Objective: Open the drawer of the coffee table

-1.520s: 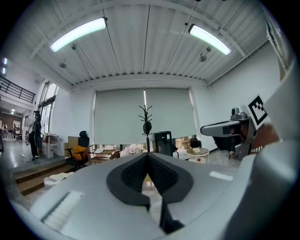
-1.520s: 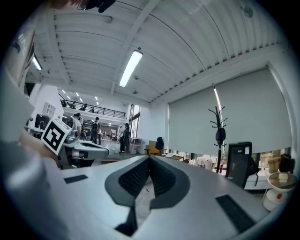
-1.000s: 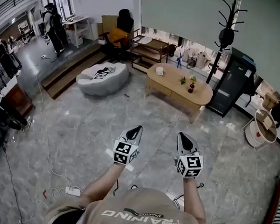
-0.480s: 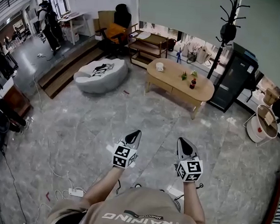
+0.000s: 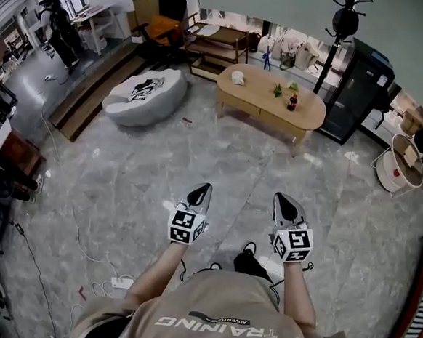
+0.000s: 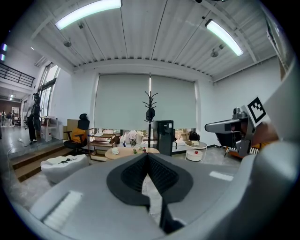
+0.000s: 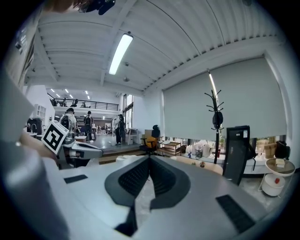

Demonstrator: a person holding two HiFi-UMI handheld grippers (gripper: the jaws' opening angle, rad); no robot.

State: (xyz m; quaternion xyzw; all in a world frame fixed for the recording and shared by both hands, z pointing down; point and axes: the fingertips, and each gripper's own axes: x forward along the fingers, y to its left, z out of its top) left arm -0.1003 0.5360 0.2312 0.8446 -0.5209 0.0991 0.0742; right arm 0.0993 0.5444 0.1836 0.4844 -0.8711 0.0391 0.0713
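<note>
The oval wooden coffee table [image 5: 264, 102] stands far ahead across the room, with a drawer front [image 5: 238, 105] on its near side that looks closed. A white cup, small plants and a dark bottle sit on top. The table shows small and distant past the jaw tips in the left gripper view [image 6: 123, 152]. My left gripper [image 5: 204, 191] and right gripper [image 5: 282, 200] are held side by side over the marble floor, far short of the table. Both are shut, tips together, with nothing between them.
A grey round pouf [image 5: 141, 96] lies left of the table. Behind it stand a low shelf [image 5: 215, 45], an office chair [image 5: 162, 24], a coat stand [image 5: 340, 29] and a black cabinet [image 5: 358, 89]. A round white side table [image 5: 407, 162] is at right. Cables and a power strip [image 5: 121, 284] lie near my feet.
The view has advanced toward the coffee table, which sits higher in frame. Both grippers have sunk slightly and stayed shut.
</note>
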